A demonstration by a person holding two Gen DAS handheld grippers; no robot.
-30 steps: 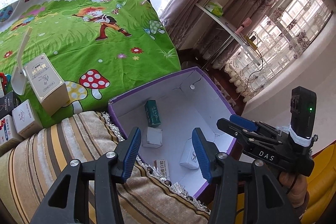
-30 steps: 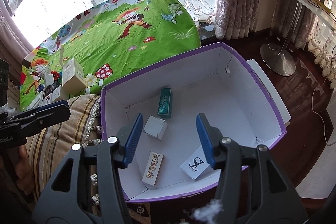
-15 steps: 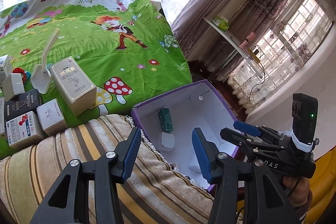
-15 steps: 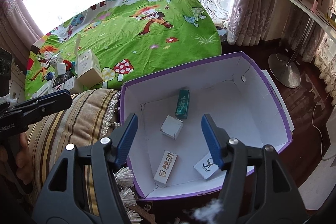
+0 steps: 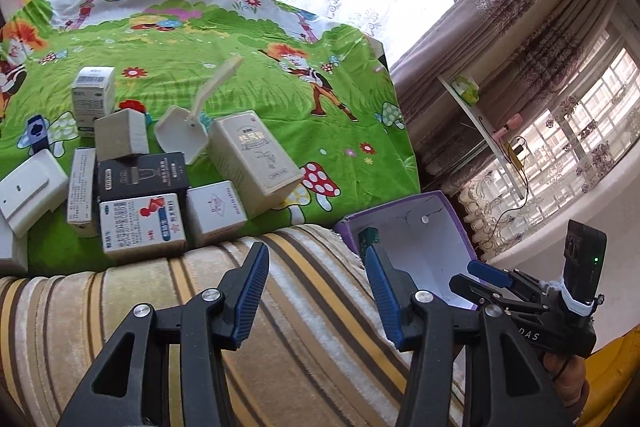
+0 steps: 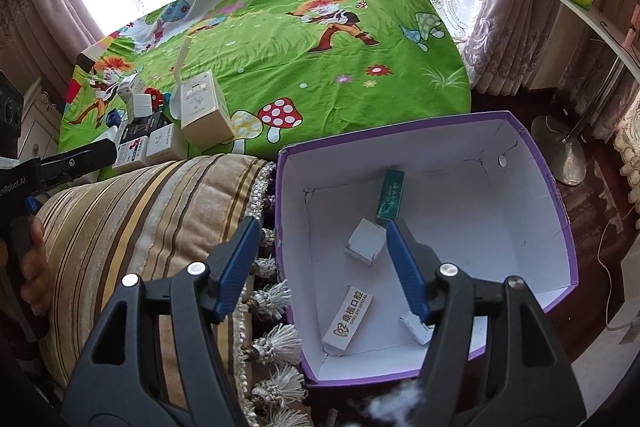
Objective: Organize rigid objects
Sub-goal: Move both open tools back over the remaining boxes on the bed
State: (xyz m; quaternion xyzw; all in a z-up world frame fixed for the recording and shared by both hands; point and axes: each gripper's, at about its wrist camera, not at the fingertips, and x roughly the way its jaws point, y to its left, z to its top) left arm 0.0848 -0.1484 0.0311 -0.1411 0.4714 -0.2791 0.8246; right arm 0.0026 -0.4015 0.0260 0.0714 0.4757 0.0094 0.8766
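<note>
A purple box (image 6: 556,211) with a white inside holds a green carton (image 6: 390,195), a small white cube box (image 6: 365,241), a flat white carton with Chinese print (image 6: 347,319) and one more white carton (image 6: 414,325). Several small boxes lie on the green cartoon cloth (image 5: 240,39), among them a tall beige box (image 5: 254,157), a black box (image 5: 142,175) and a white cube box (image 5: 216,211). My left gripper (image 5: 316,295) is open and empty above the striped cushion (image 5: 280,327). My right gripper (image 6: 320,271) is open and empty over the box's left edge.
A white scoop (image 5: 188,131) lies among the boxes. Cushion tassels (image 6: 276,339) hang beside the purple box. A shelf (image 5: 476,115) and curtains (image 5: 520,27) stand on the right. A lamp base (image 6: 560,143) stands on the dark floor.
Both grippers have swung left, away from the purple box toward the cushion and the boxes on the cloth. Both stay open and empty.
</note>
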